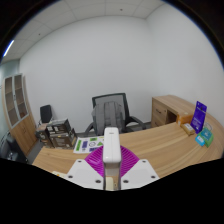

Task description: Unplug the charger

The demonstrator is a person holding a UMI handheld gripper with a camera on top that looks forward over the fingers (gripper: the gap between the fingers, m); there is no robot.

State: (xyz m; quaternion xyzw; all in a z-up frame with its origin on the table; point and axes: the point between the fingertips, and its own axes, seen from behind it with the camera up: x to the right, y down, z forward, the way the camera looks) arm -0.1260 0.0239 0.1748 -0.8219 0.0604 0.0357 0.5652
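A white oblong charger (112, 150) stands upright between my gripper's fingers, above a wooden desk (160, 145). My gripper (112, 168) is shut on it. The purple pads (94, 158) press against its two sides. The charger's top end reaches just past the fingertips. No socket or cable shows; the charger's lower end is hidden between the fingers.
A green and white sheet (88, 144) lies on the desk just beyond the fingers. A black office chair (112, 112) stands behind the desk. A purple box (199, 114) and a teal item (207, 137) sit to the right. A wooden drawer unit (172, 108) and a second chair (48, 117) stand by the wall.
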